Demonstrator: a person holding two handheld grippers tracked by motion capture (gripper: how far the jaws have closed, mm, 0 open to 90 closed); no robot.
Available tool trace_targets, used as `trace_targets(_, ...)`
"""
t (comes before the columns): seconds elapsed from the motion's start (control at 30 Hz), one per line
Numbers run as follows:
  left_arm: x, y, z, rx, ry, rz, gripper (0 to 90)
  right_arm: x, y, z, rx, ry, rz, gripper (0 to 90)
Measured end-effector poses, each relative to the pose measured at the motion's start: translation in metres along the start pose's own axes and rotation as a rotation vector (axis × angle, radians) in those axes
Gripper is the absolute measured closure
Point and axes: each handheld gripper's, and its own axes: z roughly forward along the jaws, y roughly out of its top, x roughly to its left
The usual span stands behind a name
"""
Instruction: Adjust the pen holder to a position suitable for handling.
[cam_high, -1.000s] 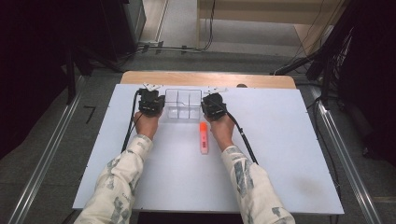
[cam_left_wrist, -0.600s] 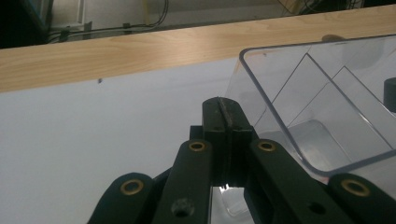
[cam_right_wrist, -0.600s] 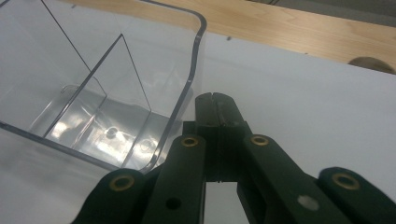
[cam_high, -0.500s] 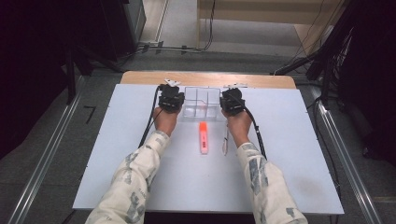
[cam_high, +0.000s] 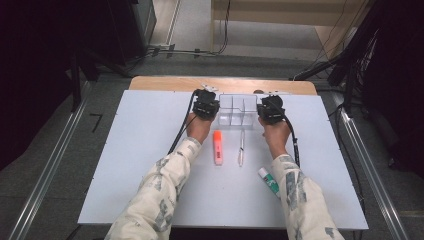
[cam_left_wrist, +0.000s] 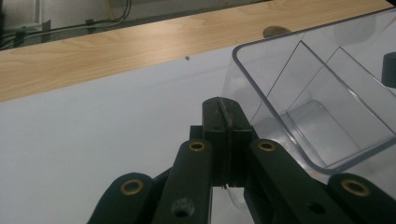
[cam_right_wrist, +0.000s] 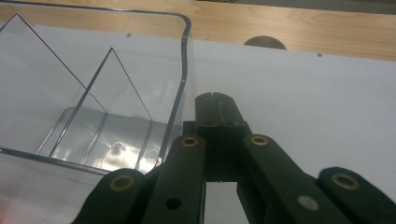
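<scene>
Clear divided organizer tray (cam_high: 238, 110) near the table's far edge, left gripper (cam_high: 206, 105) just beside its left wall, jaws pressed together, right gripper (cam_high: 270, 109) just beside its right wall, jaws together, orange highlighter (cam_high: 217, 147) and pen (cam_high: 241, 148) nearer the person.

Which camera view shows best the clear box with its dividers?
The right gripper view: the clear box is close, with dividers and floor plain. The left gripper view shows one corner of it and two dividers. The high view shows it whole but small, between the left gripper and right gripper.
</scene>
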Motion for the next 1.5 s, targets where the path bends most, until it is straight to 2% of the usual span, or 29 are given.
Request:
trace_targets(0.57, -0.048, 0.013, 0.019, 0.012, -0.056, 0.045, 90.0, -0.049, -0.008, -0.022, -0.028, -0.053, 0.054, 88.1)
trace_targets(0.7, -0.055, 0.014, 0.022, 0.017, -0.065, 0.059, 90.0, -0.06, -0.012, -0.026, -0.033, -0.061, 0.067, 88.1)
trace_targets(0.97, -0.085, 0.011, 0.02, 0.044, -0.119, 0.095, 90.0, -0.087, -0.024, -0.039, -0.044, -0.057, 0.095, 88.2)
trace_targets(1.23, -0.1, 0.002, 0.011, 0.077, -0.15, 0.11, 90.0, -0.099, -0.037, -0.053, -0.046, -0.037, 0.083, 88.2)
trace_targets(1.5, -0.104, -0.003, 0.002, 0.086, -0.154, 0.115, 90.0, -0.099, -0.044, -0.065, -0.045, -0.019, 0.049, 88.2)
